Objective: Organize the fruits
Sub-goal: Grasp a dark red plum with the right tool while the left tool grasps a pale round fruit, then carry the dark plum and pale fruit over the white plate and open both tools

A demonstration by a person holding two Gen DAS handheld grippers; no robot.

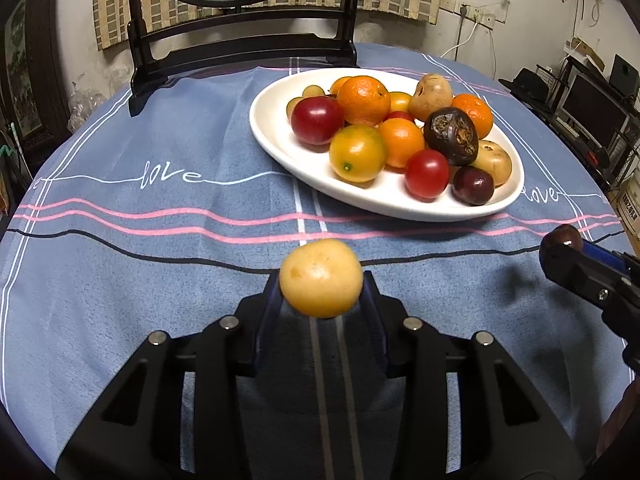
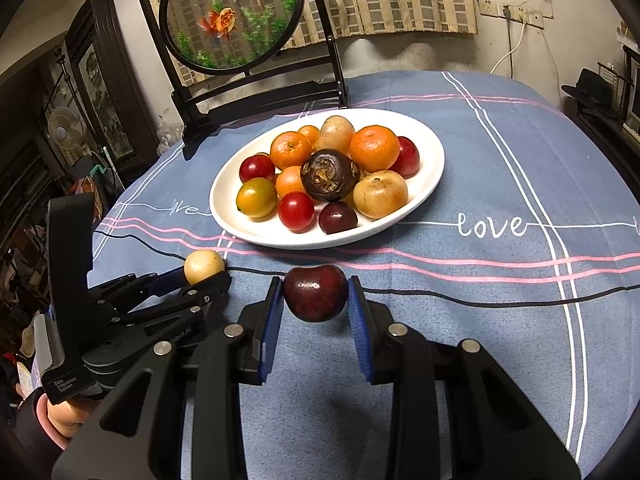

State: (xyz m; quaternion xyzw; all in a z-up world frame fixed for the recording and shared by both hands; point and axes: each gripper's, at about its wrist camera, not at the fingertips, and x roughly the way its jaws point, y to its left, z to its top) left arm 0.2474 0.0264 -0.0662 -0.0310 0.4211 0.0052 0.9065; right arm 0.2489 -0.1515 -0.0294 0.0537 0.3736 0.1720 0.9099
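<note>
Fruits: a yellow fruit (image 1: 321, 278) is pinched between the left gripper's (image 1: 321, 280) pads; a dark red cherry (image 2: 315, 293) is pinched between the right gripper's (image 2: 315, 294) pads.
Where: both fruits are held just above the blue tablecloth (image 2: 500, 320), at about 6 o'clock of the white plate (image 2: 434, 178) and near its rim.
Tongs: both pairs are closed on their fruit; neither stands open.
Step in hand (judged): each fruit is to be carried over the rim and set down on the plate.
How done well: bare plate at about 7 o'clock is to be aimed for; the pile should not be bumped, since round fruit would be expected to roll; the pads should be parted only once the fruit rests.
Count, held: one yellow fruit, one cherry.
Count, plate: roughly thirteen fruits, among them about four orange citrus (image 2: 291, 149) and one wrinkled dark fruit (image 2: 330, 175); some are hidden, so no exact count is claimed.
Plates: one.
</note>
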